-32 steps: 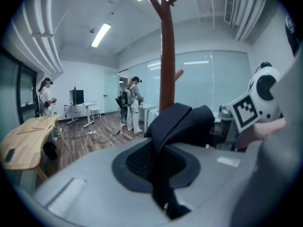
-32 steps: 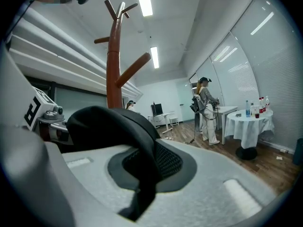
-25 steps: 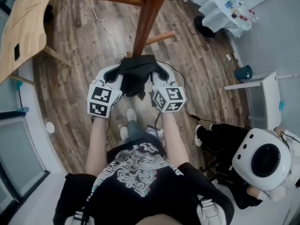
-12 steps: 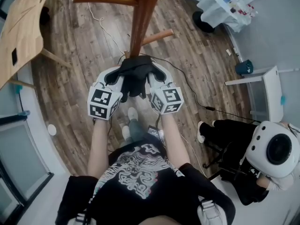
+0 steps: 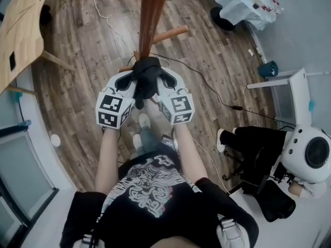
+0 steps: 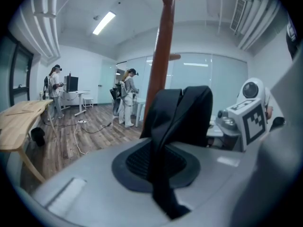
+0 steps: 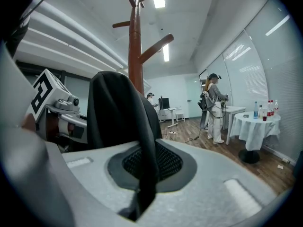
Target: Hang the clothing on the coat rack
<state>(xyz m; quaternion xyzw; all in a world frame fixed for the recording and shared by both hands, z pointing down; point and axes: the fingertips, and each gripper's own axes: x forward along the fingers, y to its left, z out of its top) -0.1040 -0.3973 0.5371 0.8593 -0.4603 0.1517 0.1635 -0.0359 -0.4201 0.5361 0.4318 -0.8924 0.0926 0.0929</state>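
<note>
black clothing (image 5: 146, 82) held in both grippers at the coat rack (image 5: 150, 19).
head view: left gripper (image 5: 130, 82) and right gripper (image 5: 164, 81) carry the bunched clothing between them, just before the rack's pole, above the wooden floor (image 5: 88, 61). left gripper view: fingers (image 6: 85, 174) closed tight on a fold of the cloth, pole behind it. right gripper view: fingers (image 7: 222, 174) likewise pinch a fold, pole behind.

Noted garment (image 5: 146, 80) strung between left gripper (image 5: 128, 83) and right gripper (image 5: 166, 82), side by side, directly before coat rack (image 5: 151, 14) pole. Noted desk (image 5: 20, 30) far left of rack, table (image 5: 240, 6) behind at right, seated person (image 5: 305, 156) well apart, right.
</note>
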